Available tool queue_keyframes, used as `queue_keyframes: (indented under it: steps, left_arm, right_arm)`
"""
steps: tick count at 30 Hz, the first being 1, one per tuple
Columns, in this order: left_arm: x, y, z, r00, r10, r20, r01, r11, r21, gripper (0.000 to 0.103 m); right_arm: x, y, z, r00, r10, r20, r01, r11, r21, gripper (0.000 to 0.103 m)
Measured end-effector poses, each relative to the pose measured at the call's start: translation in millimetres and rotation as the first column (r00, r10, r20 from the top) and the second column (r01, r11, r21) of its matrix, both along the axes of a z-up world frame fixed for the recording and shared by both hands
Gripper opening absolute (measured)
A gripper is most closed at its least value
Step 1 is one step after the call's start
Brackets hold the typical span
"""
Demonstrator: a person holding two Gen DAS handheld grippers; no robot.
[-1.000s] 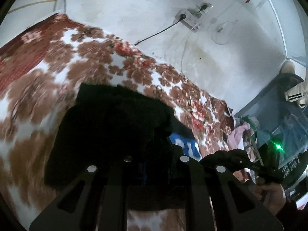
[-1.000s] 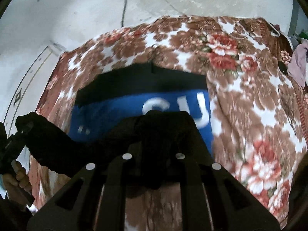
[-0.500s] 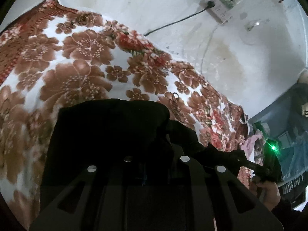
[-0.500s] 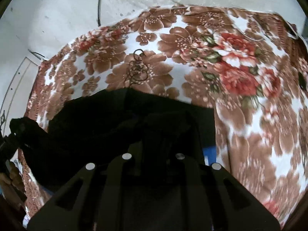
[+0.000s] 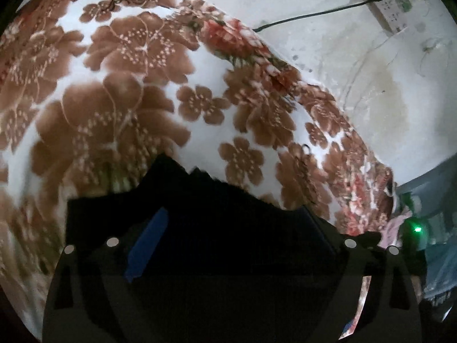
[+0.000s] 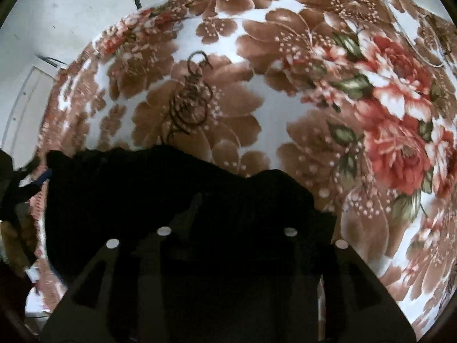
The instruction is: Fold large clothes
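Now | left gripper [image 5: 228, 228] jaws just opened wide over the black garment [image 5: 228, 214], gripping nothing | right gripper [image 6: 227, 223] jaws part-open, just opening, cloth between | garment lies on floral blanket [image 6: 285, 100] | wall socket strip [image 5: 388, 3] beyond

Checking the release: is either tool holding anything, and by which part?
Nothing held. Left tool and right tool have just been opening their jaws; black garment lies loose between them.
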State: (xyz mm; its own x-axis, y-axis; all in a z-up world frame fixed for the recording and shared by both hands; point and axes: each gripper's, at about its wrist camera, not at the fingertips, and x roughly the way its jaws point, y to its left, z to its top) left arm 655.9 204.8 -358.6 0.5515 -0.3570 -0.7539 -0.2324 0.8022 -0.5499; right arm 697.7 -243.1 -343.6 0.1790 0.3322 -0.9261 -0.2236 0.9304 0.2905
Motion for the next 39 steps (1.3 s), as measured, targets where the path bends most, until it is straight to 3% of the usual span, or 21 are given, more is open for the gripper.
queue_keyframes:
  steps: [2, 3, 4, 5, 9, 13, 17, 20, 24, 26, 27, 28, 29, 31, 33, 36, 39]
  left_arm:
    - [5.2, 5.8, 2.0, 1.0, -0.012, 0.001, 0.012, 0.997, 0.081, 0.091]
    - [5.8, 7.0, 1.8, 1.0, -0.025, 0.001, 0.025, 0.993, 0.115, 0.091]
    - [5.0, 8.0, 2.7, 0.999, -0.032, -0.004, 0.032, 0.985, 0.169, 0.091]
    - [0.8, 9.0, 6.0, 0.999, -0.046, 0.003, 0.044, 0.97, 0.24, 0.091]
    - [-16.7, 15.2, 15.2, 0.993, -0.111, 0.027, 0.093, 0.924, 0.37, 0.092]
    - [-32.3, 27.3, 6.9, 0.991, -0.133, -0.018, 0.126, 0.874, 0.469, 0.093]
    - [-36.8, 37.6, -2.2, 0.986, -0.16, -0.036, 0.157, 0.856, 0.492, 0.093]
    - [-30.8, 33.9, -9.2, 0.977, -0.211, -0.043, 0.201, 0.825, 0.528, 0.093]
    - [-18.7, 17.3, -8.4, 0.957, -0.288, -0.024, 0.261, 0.825, 0.501, 0.093]
    - [-7.9, 6.7, -18.7, 0.94, -0.336, -0.062, 0.323, 0.816, 0.479, 0.09]
    - [-5.2, 2.8, -23.8, 0.933, -0.353, -0.075, 0.344, 0.807, 0.481, 0.069]
    - [-2.9, -1.8, -29.1, 0.921, -0.379, -0.084, 0.372, 0.799, 0.473, 0.051]
    - [-2.2, -5.3, -32.6, 0.92, -0.38, -0.098, 0.378, 0.789, 0.485, 0.015]
    - [-5.5, -6.6, -30.6, 0.923, -0.375, -0.082, 0.366, 0.797, 0.481, 0.014]
    - [-11.2, 5.8, -24.3, 0.939, -0.341, -0.05, 0.328, 0.842, 0.428, 0.013]
    - [-23.3, 27.1, -8.0, 0.96, -0.281, -0.007, 0.262, 0.886, 0.383, 0.012]
    - [-37.1, 30.0, 13.4, 0.959, -0.281, 0.02, 0.246, 0.87, 0.427, 0.012]
  right_arm:
    - [4.0, -1.0, 6.9, 0.999, 0.018, -0.03, -0.017, 0.999, 0.034, 0.049]
    - [3.7, -1.2, 9.8, 0.998, 0.028, -0.049, -0.025, 0.998, 0.059, 0.059]
    - [2.1, 0.6, 12.2, 0.998, 0.036, -0.06, -0.031, 0.997, 0.077, 0.089]
    - [0.6, 2.7, 15.9, 0.997, 0.046, -0.058, -0.041, 0.996, 0.078, 0.099]
    - [-1.9, 7.4, 30.2, 0.995, 0.093, 0.027, -0.092, 0.995, -0.026, 0.098]
    - [3.5, -7.5, 13.9, 0.994, 0.04, 0.102, -0.027, 0.992, -0.127, 0.098]
    - [-0.1, -20.6, -22.8, 0.989, 0.018, 0.144, 0.018, 0.971, -0.24, 0.098]
    - [-5.1, -20.5, -43.9, 0.991, 0.022, 0.135, 0.011, 0.971, -0.239, 0.098]
    - [-9.8, -11.0, -57.3, 0.985, 0.03, 0.171, 0.006, 0.978, -0.207, 0.098]
    - [-10.6, -9.9, -62.7, 0.983, 0.022, 0.182, 0.015, 0.979, -0.202, 0.095]
    - [-10.5, -9.8, -63.3, 0.984, 0.018, 0.18, 0.016, 0.983, -0.184, 0.081]
    - [-10.0, -8.1, -63.7, 0.985, 0.025, 0.171, 0.002, 0.988, -0.157, 0.055]
    - [-11.7, -5.2, -62.0, 0.984, 0.041, 0.175, -0.011, 0.985, -0.17, 0.043]
    - [-19.2, 5.3, -54.6, 0.973, 0.111, 0.203, -0.065, 0.973, -0.22, 0.015]
    - [-25.0, 7.8, -47.2, 0.967, 0.133, 0.217, -0.078, 0.967, -0.243, 0.01]
    - [-27.1, -2.1, -21.9, 0.969, 0.103, 0.223, -0.062, 0.982, -0.18, 0.008]
    - [-33.0, 3.8, 7.3, 0.947, 0.175, 0.271, -0.12, 0.971, -0.207, 0.008]
